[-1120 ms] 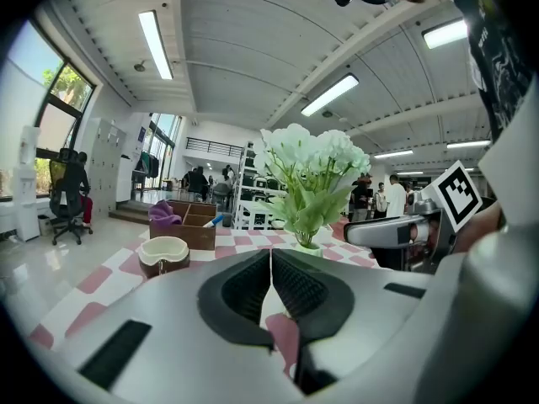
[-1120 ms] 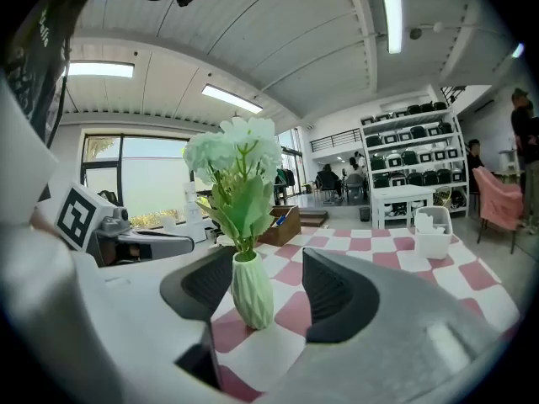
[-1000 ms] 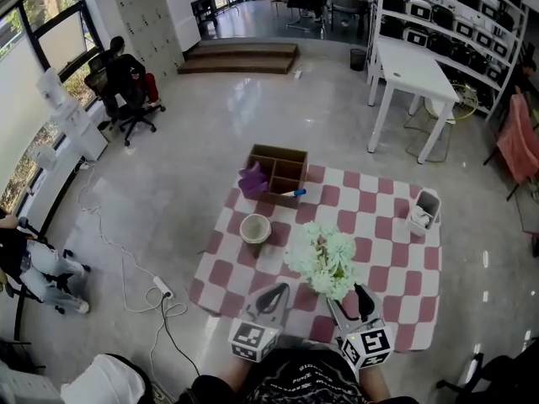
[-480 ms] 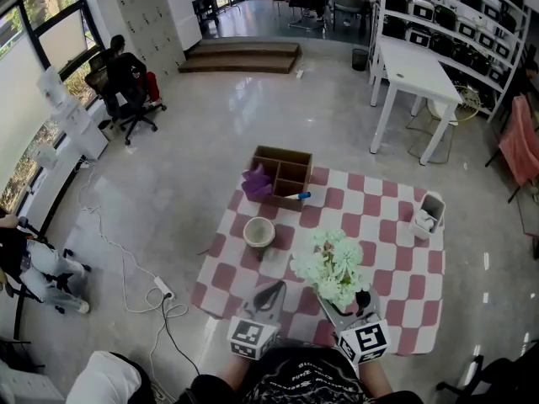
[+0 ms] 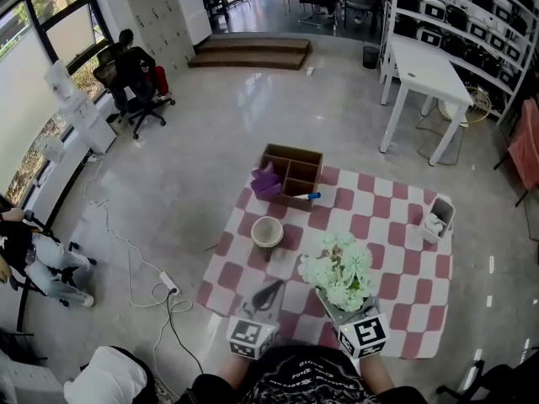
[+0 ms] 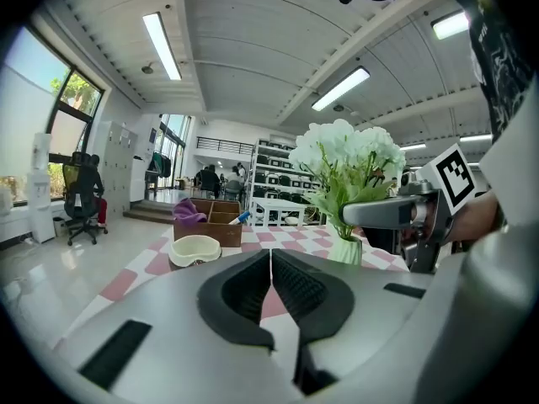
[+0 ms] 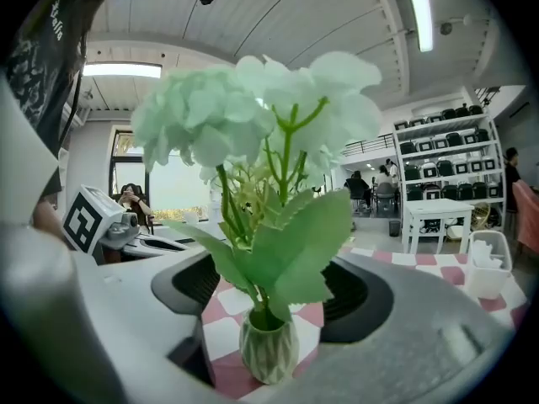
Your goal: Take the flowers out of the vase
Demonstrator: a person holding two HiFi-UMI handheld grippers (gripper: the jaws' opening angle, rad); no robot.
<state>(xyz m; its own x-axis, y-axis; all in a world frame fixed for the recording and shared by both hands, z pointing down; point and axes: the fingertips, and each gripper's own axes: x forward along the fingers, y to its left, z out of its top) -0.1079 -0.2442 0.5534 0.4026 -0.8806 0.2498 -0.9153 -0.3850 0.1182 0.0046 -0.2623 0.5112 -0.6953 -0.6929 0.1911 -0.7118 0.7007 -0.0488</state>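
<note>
A bunch of pale green-white flowers (image 5: pixel 338 268) (image 7: pixel 261 116) stands upright in a small ribbed green vase (image 7: pixel 268 349) on the red-and-white checked cloth (image 5: pixel 396 255). In the head view the blooms hide the vase. My right gripper (image 5: pixel 347 303) (image 7: pixel 278 278) is open, its jaws on either side of the vase and stems, pads apart from both. My left gripper (image 5: pixel 268 295) (image 6: pixel 270 257) is shut and empty, to the left of the flowers. From the left gripper view the vase (image 6: pixel 345 248) sits ahead right, beside the right gripper (image 6: pixel 396 215).
A cream bowl (image 5: pixel 267 231) (image 6: pixel 194 249) sits ahead of the left gripper. Behind it is a wooden divided box (image 5: pixel 292 171) holding a purple cloth (image 5: pixel 268 181), with a blue marker (image 5: pixel 313 196) beside it. A white bin (image 5: pixel 437 220) stands at the cloth's right edge. Cables (image 5: pixel 164 286) trail on the floor left.
The right gripper's jaws have spread wider and now sit under the blooms, around the vase. Both grippers have shifted a little over the cloth. The flowers stay in the vase.
</note>
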